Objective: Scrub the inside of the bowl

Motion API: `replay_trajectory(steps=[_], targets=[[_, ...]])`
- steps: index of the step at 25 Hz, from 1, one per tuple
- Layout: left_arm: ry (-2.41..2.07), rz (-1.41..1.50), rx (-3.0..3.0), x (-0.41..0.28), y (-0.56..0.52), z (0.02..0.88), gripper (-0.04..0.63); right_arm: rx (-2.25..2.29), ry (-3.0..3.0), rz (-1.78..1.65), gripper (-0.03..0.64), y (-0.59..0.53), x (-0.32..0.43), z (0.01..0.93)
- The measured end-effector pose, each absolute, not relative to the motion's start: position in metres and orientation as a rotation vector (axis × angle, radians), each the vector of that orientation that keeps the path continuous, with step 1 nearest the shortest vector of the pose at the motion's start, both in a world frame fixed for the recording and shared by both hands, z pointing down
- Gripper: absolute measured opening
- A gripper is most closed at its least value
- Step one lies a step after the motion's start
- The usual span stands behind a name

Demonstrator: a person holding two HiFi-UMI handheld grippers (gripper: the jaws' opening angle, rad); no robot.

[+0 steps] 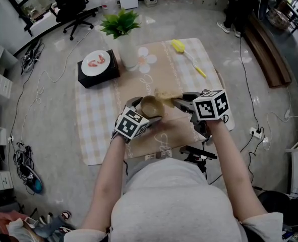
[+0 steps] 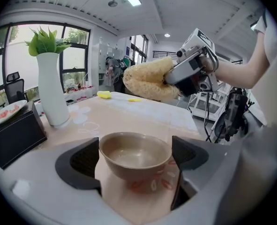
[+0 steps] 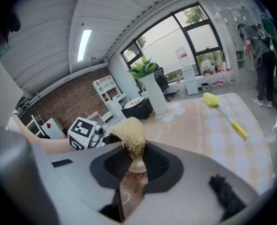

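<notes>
Though small overhead — bowl between tongs.

A sponge hangs above the bowl between left gripper's jaws.

Left claw: jaws wide, pads pressed on the bowl's sides, tilted downward.
Right claw: jaws pinched on a loofah scrubber, just above the bowl.
Left forearm, right forearm: stretched forward, converging.

Person with two hand-held grippers, head view.
Pale grey short-sleeved top at 6 o'clock; left gripper and right gripper in light grey shells with black ribbed pads; white black-patterned left cube and right cube.
</notes>
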State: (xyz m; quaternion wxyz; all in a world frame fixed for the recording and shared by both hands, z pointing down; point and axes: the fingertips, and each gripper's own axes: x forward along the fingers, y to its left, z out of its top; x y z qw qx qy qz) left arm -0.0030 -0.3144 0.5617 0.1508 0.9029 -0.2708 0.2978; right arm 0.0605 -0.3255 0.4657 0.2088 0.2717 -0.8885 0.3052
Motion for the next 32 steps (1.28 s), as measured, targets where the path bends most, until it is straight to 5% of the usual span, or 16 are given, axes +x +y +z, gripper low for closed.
replay_trajectory(steps=[12,19,32], targets=[[-0.816,0.825,2.54,-0.014,-0.306,0.574,0.512,0.764,-2.49,0.8,0.074,-0.313,0.05,0.463],[-0.894,0.733,2.551,-0.022,-0.307,0.569,0.591,0.788,-2.509,0.811,0.074,-0.313,0.049,0.459],[-1.112,0.456,2.653,-0.037,-0.314,0.494,0.584,0.955,-2.634,0.699,0.073,-0.326,0.04,0.431]])
